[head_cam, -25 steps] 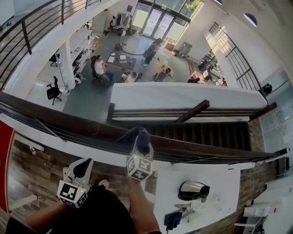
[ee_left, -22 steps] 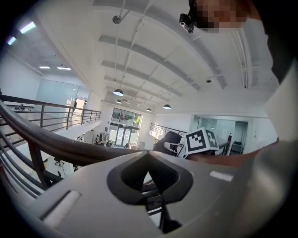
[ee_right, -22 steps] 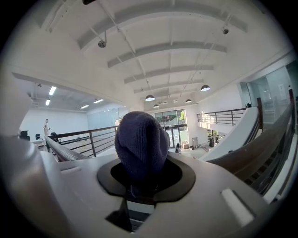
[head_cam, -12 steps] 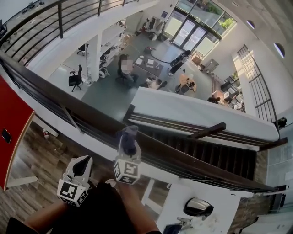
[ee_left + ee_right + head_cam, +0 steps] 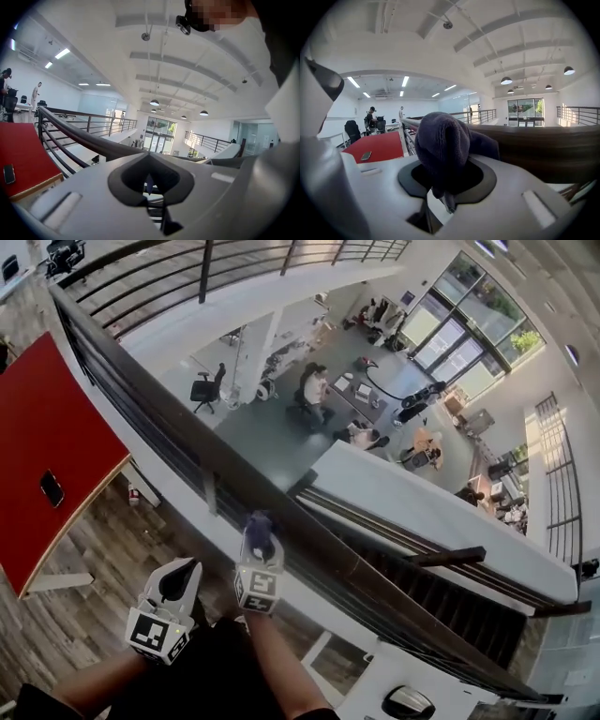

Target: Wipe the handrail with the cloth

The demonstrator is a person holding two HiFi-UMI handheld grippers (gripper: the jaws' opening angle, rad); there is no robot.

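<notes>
In the head view, a dark brown handrail (image 5: 155, 399) is seen running from the upper left to the lower right. A dark cloth (image 5: 260, 529) is held against its top by the right gripper (image 5: 258, 547). The left gripper (image 5: 178, 579) is held on the near side, apart from the rail. In the left gripper view, the jaws are shown pressed together with nothing between them. In the right gripper view, the cloth is seen bunched, nubbly and greyish purple. It is pinched between the jaws and laid against the rail.
</notes>
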